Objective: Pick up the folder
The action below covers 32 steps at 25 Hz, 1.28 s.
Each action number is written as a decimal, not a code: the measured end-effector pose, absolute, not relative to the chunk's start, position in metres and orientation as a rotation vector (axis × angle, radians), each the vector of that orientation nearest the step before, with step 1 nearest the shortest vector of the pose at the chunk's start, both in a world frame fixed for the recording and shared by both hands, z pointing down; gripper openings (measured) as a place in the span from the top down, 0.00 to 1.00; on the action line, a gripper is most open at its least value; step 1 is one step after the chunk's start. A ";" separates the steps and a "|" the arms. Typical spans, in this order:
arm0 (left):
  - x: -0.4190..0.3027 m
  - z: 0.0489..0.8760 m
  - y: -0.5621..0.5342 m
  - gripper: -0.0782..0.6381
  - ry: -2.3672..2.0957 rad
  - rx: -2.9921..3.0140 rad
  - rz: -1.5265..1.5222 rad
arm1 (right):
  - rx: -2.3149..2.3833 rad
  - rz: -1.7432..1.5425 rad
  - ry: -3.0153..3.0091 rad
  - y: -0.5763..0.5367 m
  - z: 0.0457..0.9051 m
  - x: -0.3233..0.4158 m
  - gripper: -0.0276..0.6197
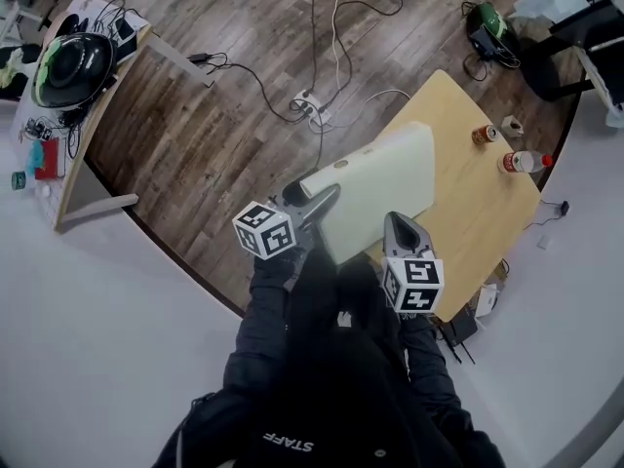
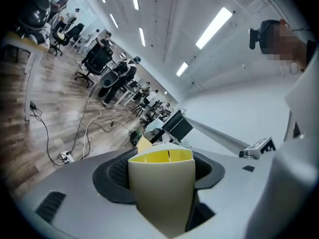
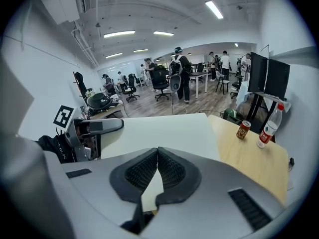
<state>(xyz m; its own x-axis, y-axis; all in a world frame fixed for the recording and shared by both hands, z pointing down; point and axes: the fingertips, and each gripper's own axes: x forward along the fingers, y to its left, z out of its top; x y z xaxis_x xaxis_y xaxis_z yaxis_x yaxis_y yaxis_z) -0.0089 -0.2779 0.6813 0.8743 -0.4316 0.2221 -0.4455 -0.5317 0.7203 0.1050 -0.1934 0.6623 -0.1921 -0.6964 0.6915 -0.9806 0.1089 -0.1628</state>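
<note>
The folder (image 1: 375, 185) is a thick cream-white binder, held in the air over the near end of the wooden table (image 1: 468, 213). My left gripper (image 1: 317, 203) is shut on its near-left end; in the left gripper view the cream spine with a yellow inside (image 2: 162, 193) fills the gap between the jaws of the left gripper (image 2: 162, 156). My right gripper (image 1: 400, 230) is shut on the near edge of its flat cover. In the right gripper view the right gripper (image 3: 158, 151) pinches that thin edge, and the cover (image 3: 169, 133) spreads out beyond it.
A drink can (image 1: 485, 135) and a plastic bottle (image 1: 522, 162) stand on the table's far right part. A power strip with cables (image 1: 310, 105) lies on the wood floor. Another desk with a black helmet (image 1: 73, 66) stands at far left. People and office chairs fill the background.
</note>
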 end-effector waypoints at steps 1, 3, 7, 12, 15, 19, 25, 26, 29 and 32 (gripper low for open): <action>-0.009 0.671 -0.277 0.47 -0.645 2.224 0.035 | 1.635 0.836 -1.960 -0.192 0.655 0.105 0.92; -0.008 0.650 -0.272 0.47 -0.681 2.271 0.068 | 1.644 0.814 -1.989 -0.189 0.639 0.106 0.92; -0.010 0.611 -0.269 0.47 -0.778 2.360 0.122 | 1.661 0.763 -2.061 -0.193 0.609 0.106 0.92; -0.016 0.562 -0.263 0.47 -0.871 2.437 0.168 | 1.662 0.723 -2.139 -0.195 0.576 0.098 0.92; -0.018 0.532 -0.259 0.47 -0.944 2.482 0.190 | 1.655 0.682 -2.195 -0.197 0.555 0.091 0.92; -0.025 0.499 -0.256 0.47 -1.085 2.501 0.218 | 1.650 0.607 -2.254 -0.208 0.520 0.083 0.92; -0.031 0.458 -0.245 0.47 -1.267 2.532 0.247 | 1.646 0.477 -2.279 -0.216 0.475 0.077 0.92; -0.033 0.451 -0.244 0.47 -1.296 2.535 0.244 | 1.646 0.458 -2.285 -0.217 0.468 0.076 0.92; -0.034 0.432 -0.242 0.47 -1.370 2.536 0.228 | 1.655 0.414 -2.303 -0.220 0.450 0.078 0.92; -0.032 0.416 -0.244 0.47 -1.446 2.535 0.218 | 1.669 0.373 -2.313 -0.223 0.435 0.083 0.92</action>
